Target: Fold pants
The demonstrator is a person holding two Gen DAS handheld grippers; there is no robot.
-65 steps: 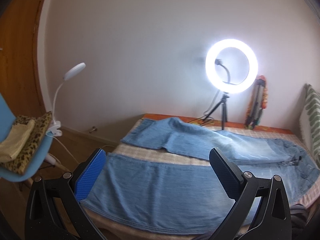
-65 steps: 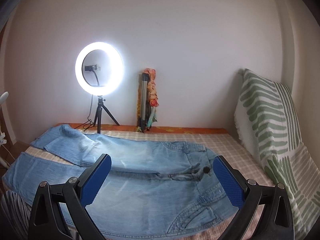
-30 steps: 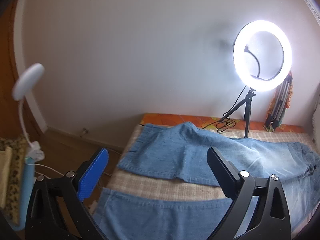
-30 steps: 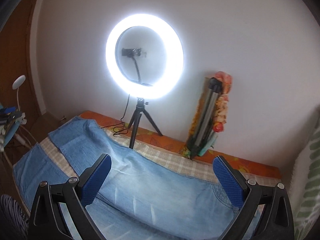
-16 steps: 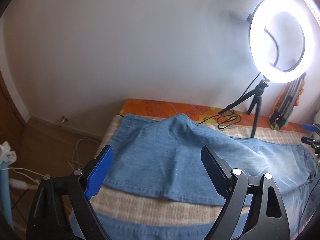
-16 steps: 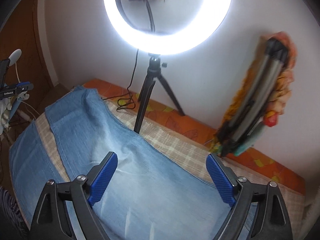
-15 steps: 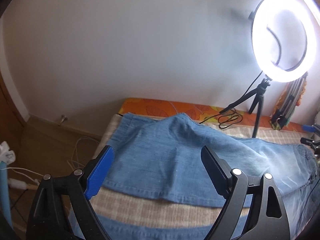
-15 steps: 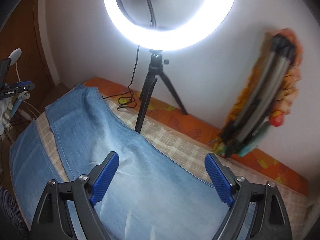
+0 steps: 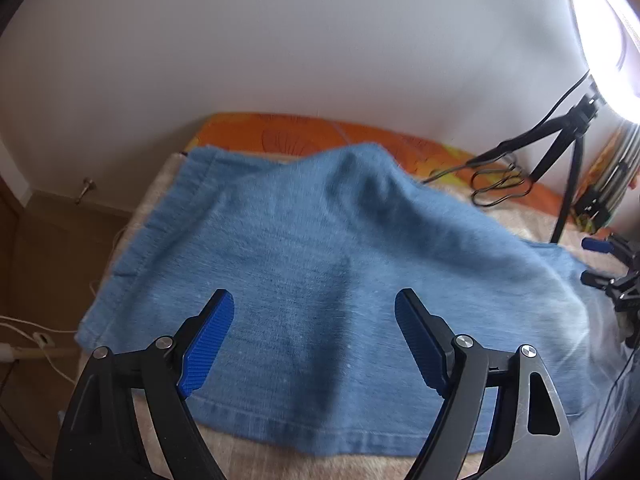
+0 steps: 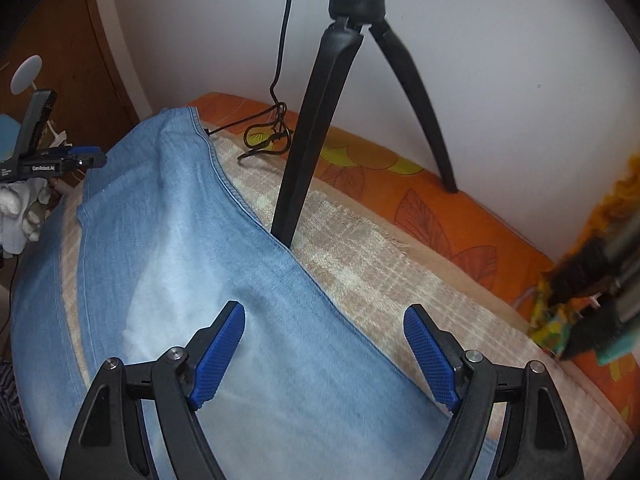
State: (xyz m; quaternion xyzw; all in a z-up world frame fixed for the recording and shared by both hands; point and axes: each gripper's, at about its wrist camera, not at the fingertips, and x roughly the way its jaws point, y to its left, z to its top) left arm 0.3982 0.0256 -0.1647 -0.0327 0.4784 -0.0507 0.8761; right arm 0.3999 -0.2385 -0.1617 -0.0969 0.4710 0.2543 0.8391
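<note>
jeans (image 9: 320, 280) spread flat on the bed (image 10: 380, 256); left gripper (image 9: 316, 340) over the far leg's hem, jaws just narrowing but holding nothing; right gripper (image 10: 324, 354) gaping, empty, over its outer seam; tripod (image 10: 320, 120) stands right beside that seam, a careless lift could topple it

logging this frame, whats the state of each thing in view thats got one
jeans: unfolded, spread flat on the bed, far leg rumpled
left tongs: open over the jeans leg, nothing gripped, jaws just been closing
right tongs: open over the jeans' far edge, nothing gripped
ring light: on
tripod: standing on the bed
cable: loosely coiled
</note>
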